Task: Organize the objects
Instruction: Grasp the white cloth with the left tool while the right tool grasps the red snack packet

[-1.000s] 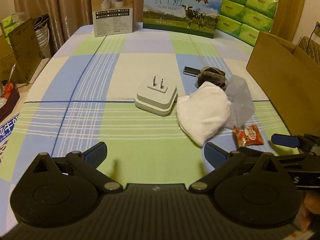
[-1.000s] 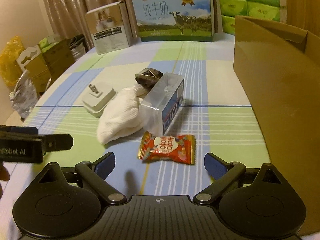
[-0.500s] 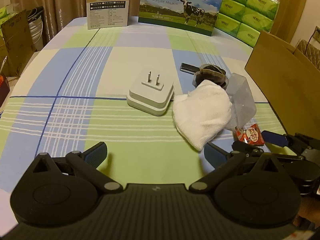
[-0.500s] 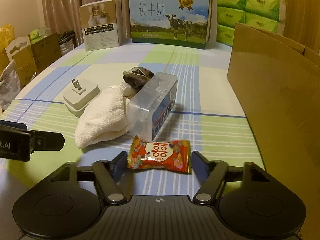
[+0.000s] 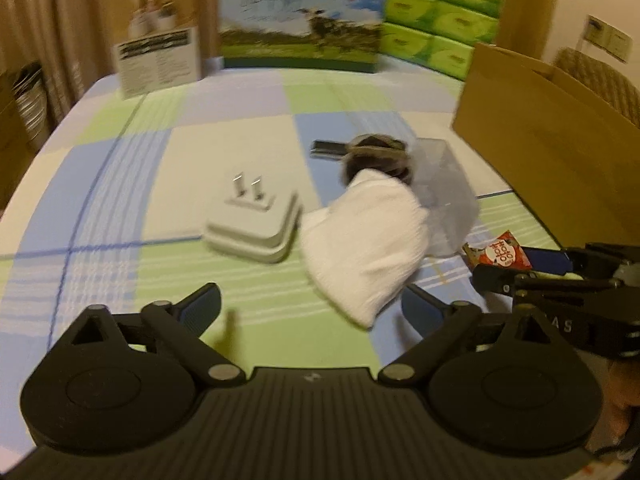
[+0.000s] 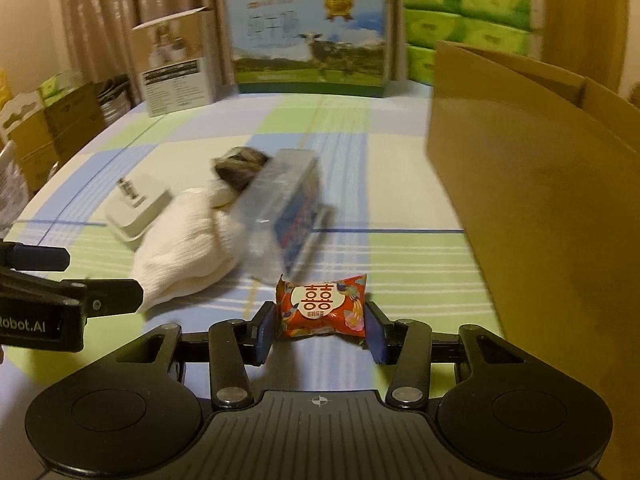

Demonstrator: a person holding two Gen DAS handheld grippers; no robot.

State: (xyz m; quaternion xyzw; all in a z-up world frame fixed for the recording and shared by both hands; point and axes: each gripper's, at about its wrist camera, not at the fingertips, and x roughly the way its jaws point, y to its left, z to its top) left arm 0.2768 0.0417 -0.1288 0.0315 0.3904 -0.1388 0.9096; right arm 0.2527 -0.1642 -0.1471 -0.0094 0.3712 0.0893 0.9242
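Jaws of our right gripper [image 6: 320, 330] clamp the red candy packet [image 6: 322, 306], just above the checkered surface [image 6: 400, 256] beside the cardboard box [image 6: 540, 184]; our left gripper [image 5: 310, 306] hangs spread wide near the white cloth [image 5: 364, 236].

The counter [image 6: 400, 248] is being covered by a matt checked cloth. A glossy red foil candy packet [image 6: 322, 306] is being pressed between the matt dark plastic fingers [image 6: 264, 330] of the right hand-held gripper [image 6: 320, 332]. A rough-knit white cloth [image 5: 364, 236] is being seen beside a smooth white plastic plug adapter [image 5: 254, 222] with bright metal prongs, a clear plastic box [image 6: 280, 204], and a matt brown cardboard box [image 6: 540, 184].
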